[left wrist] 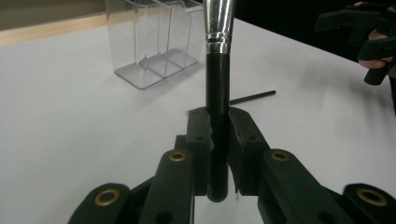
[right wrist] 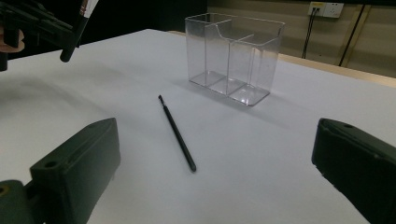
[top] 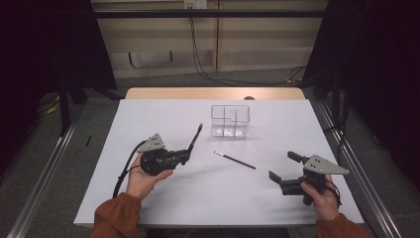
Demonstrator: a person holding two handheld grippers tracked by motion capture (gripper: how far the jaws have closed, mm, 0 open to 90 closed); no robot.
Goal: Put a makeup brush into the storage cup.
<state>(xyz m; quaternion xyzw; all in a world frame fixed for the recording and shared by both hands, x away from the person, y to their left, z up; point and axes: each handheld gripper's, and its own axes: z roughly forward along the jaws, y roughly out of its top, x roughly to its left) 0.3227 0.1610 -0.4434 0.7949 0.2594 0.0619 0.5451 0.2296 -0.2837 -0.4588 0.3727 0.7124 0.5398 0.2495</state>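
The left gripper (top: pixel 187 154) is clamped on the black handle of a makeup brush (top: pixel 195 139), which is held clear of the white table (top: pixel 148 114) and angles toward 1 o'clock in the high view, silver ferrule beyond the jaws. The right gripper (top: pixel 283 167), at 4 o'clock on the table, has its jaws spread wide with nothing between them. A thin black pencil (top: pixel 235 160) lies flat at table centre, with the clear divided organizer (top: pixel 230 120) at 12 o'clock from it.
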